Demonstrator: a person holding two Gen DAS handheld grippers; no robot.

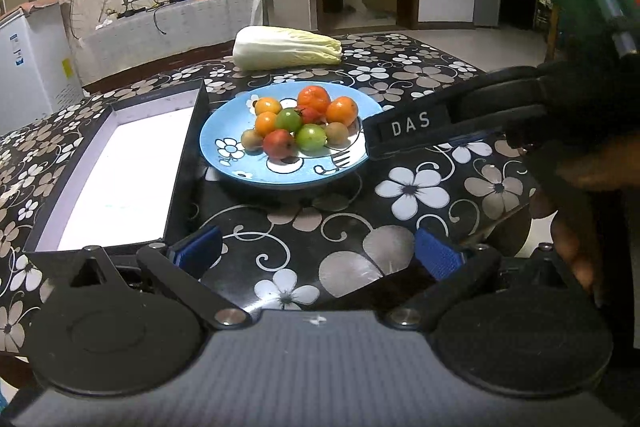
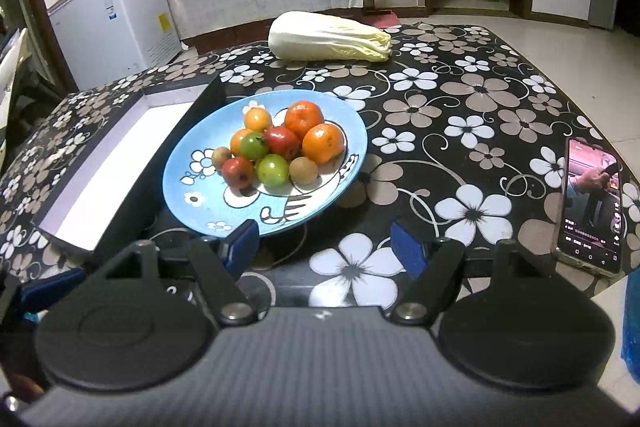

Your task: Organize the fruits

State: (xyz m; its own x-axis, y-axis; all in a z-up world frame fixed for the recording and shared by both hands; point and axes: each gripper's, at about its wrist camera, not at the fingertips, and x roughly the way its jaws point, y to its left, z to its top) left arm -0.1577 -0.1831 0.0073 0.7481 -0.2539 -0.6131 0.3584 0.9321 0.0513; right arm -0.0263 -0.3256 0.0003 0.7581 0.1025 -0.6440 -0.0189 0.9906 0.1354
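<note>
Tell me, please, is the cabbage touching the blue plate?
Apart: the right wrist view shows flowered tablecloth between the cabbage and the blue plate.

Glossy glazed plate (image 2: 200,211) on slick floral tablecloth (image 2: 460,99)

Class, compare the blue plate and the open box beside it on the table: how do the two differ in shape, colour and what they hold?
The blue plate is round with a cartoon pattern; the open box is rectangular, with dark walls and a plain white inside. The plate carries a pile of small fruits; the box shows nothing in it. The plate's left rim overlaps the box's right wall. Both sit on the flowered tablecloth.
</note>
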